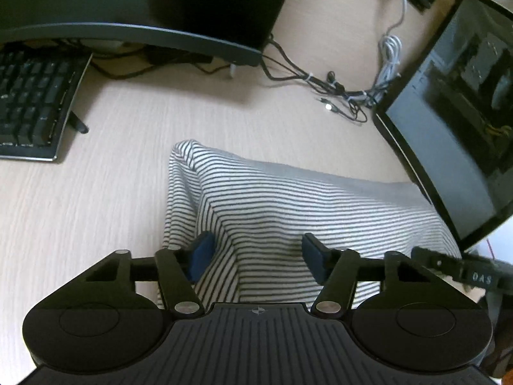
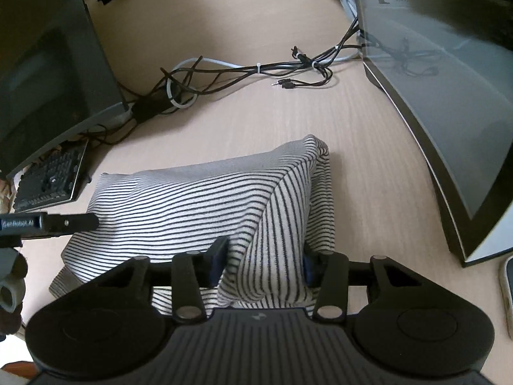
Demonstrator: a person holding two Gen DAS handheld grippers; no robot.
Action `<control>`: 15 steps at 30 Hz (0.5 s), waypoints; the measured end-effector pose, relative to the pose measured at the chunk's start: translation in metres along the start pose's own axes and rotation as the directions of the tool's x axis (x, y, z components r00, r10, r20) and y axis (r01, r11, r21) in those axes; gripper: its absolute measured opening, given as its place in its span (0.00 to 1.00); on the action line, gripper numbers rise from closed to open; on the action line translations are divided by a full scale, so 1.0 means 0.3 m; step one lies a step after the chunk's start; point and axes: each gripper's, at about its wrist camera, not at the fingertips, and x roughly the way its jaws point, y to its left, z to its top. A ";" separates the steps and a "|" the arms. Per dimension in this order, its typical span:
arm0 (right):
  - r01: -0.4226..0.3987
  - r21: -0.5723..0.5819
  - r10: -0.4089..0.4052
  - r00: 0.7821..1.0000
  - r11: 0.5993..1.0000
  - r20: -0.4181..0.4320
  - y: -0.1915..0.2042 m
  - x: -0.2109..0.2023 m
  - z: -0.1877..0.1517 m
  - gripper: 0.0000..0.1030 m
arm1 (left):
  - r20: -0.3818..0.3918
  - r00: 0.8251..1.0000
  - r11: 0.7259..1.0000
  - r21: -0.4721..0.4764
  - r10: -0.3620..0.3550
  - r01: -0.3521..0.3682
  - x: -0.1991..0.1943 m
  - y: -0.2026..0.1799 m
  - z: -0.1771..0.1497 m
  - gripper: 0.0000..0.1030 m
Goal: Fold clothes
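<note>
A black-and-white striped garment (image 1: 288, 199) lies folded on the light wooden desk (image 1: 80, 208). My left gripper (image 1: 256, 253) stands open over its near left part. A raised fold runs beside the left blue pad (image 1: 202, 253), and the right pad is clear of the cloth. The right gripper's finger (image 1: 461, 269) shows at the right edge of this view. In the right wrist view, the garment (image 2: 179, 205) rises in a ridge into my right gripper (image 2: 263, 261), which is shut on a bunch of striped cloth that fills the gap between its pads. The left gripper's finger (image 2: 48, 223) reaches in from the left.
A black keyboard (image 1: 32, 106) and a monitor (image 1: 144, 9) stand at the far left. A glass-sided computer case (image 1: 465, 112) stands close on the right. Tangled cables (image 1: 336, 89) lie behind the garment. A phone (image 2: 506, 288) lies at the right edge.
</note>
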 end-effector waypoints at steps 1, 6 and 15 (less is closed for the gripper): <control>-0.007 0.017 0.007 1.000 1.000 -0.004 -0.006 0.008 -0.003 0.45 | 0.000 1.000 1.000 0.003 0.000 0.000 -0.005 0.001 -0.006 0.55; -0.108 0.085 0.106 0.994 0.991 0.024 0.006 -0.057 0.017 0.28 | 0.013 0.996 0.995 -0.041 -0.090 0.090 -0.082 -0.009 -0.002 0.49; 0.009 0.075 -0.004 0.998 0.997 -0.058 -0.060 -0.050 -0.029 0.35 | -0.046 0.999 1.000 0.022 -0.021 0.022 -0.127 -0.033 -0.059 0.58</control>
